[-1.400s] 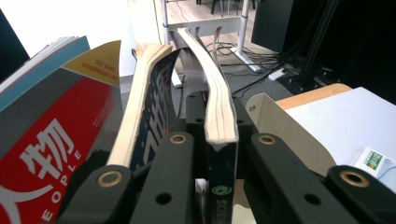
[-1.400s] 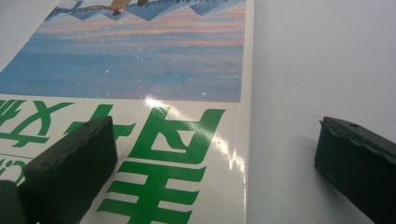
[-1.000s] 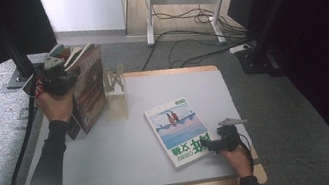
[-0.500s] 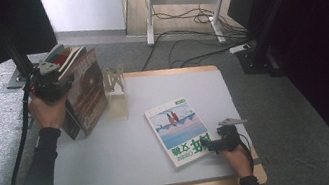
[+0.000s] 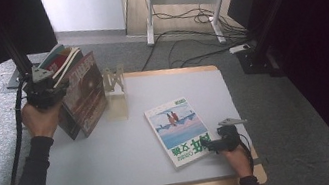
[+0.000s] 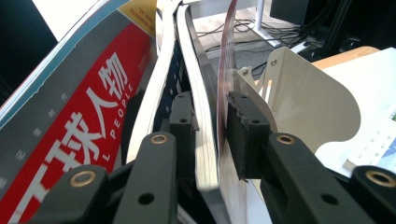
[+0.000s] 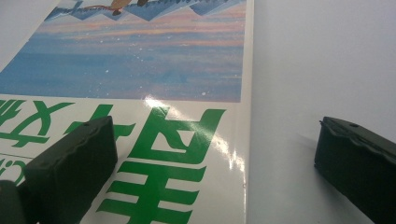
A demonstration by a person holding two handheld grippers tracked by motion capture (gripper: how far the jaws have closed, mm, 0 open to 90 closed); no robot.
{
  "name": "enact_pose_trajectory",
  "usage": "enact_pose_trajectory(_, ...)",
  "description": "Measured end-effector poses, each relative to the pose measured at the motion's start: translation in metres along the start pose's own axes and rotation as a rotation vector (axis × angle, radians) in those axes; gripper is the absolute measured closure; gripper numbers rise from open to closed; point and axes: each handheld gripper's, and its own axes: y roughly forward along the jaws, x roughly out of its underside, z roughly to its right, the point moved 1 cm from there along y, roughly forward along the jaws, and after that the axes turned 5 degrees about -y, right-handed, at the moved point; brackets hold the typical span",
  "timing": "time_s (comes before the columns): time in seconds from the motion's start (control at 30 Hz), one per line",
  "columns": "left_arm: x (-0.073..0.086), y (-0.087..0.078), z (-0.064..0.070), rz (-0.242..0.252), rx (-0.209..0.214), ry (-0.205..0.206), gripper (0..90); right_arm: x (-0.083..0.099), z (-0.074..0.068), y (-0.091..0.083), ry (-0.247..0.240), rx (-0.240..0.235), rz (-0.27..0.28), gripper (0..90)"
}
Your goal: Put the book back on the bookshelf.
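Left gripper (image 5: 52, 87): a hand is holding it raised at the table's left edge; its jaws are closing tightly on the top edge of a dark-covered magazine (image 5: 85, 93), one jaw on each side of its pages.
Dark-covered magazine: it is standing upright between the jaws, leaning among other standing magazines (image 5: 61, 59), with a red-and-grey one (image 6: 70, 121) fanning out to the gripper's left.
Bookend (image 5: 115, 93): a cream metal stand is sitting just beyond the gripped magazine, to the gripper's right.
Right gripper (image 5: 210, 144): it is resting low on the table, jaws spread wide and gripping nothing.
Blue-and-green magazine (image 5: 179, 129): it is lying flat, its near right corner lying between the right gripper's open jaws.
Table (image 5: 111, 152): white top, wooden rim.
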Motion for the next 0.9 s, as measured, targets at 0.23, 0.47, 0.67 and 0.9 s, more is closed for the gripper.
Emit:
enact_pose_trajectory(0.23,0.010,-0.010,-0.002,0.015,0.011,-0.019,68.2,0.000,0.000,0.000,0.001,0.001,0.002,0.0)
enact_pose_trajectory(0.47,0.021,-0.015,-0.007,0.011,0.025,-0.045,63.6,0.000,0.000,0.000,0.003,0.001,0.001,0.0)
enact_pose_trajectory(0.67,0.035,-0.012,-0.009,-0.006,0.036,-0.064,64.1,0.000,0.000,0.000,0.002,0.000,0.001,0.0)
enact_pose_trajectory(0.9,0.059,-0.006,-0.008,-0.034,0.062,-0.088,71.0,0.000,0.000,0.000,0.002,0.000,0.001,0.0)
